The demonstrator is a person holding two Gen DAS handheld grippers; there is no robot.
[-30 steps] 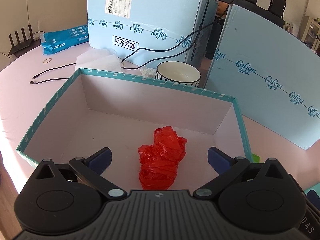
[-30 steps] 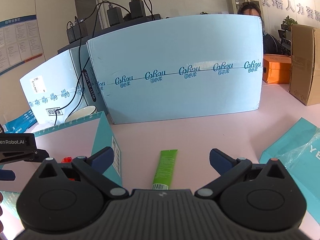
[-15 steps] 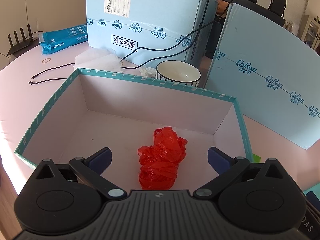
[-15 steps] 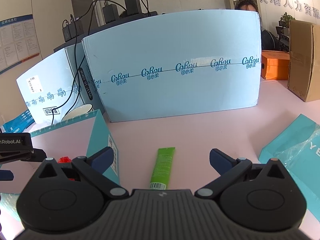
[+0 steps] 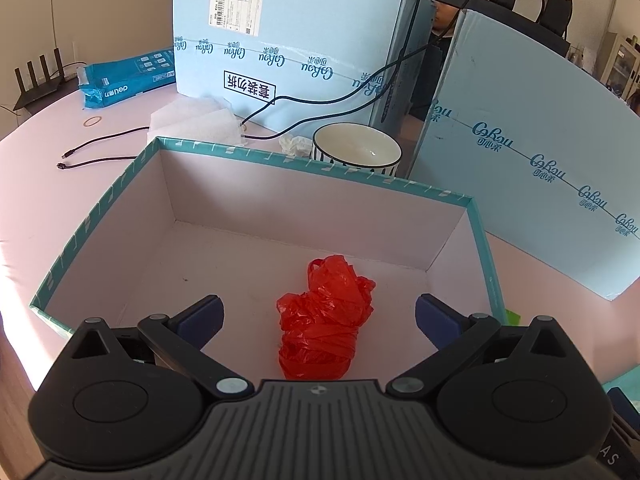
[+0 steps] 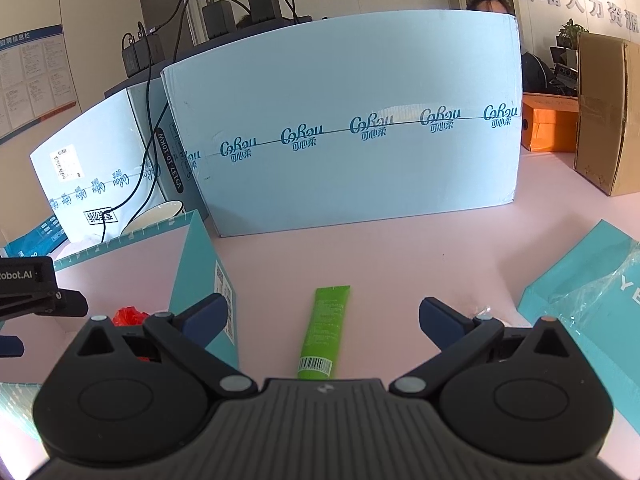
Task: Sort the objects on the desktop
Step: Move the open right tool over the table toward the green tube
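Right tongs [image 6: 323, 314] agape over green tube [image 6: 326, 330]

Bare desk [image 6: 400, 264] around the green tube [image 6: 326, 330]; teal box [image 6: 200, 276] walls its left

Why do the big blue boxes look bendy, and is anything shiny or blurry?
Left wrist view: the fisheye lens bows the straight blue carton; the white bowl shows a small bright glint; the red bag is sharp. Right wrist view: the other blue carton curves the same way; its tape line has pale glare; the green tube is in focus.
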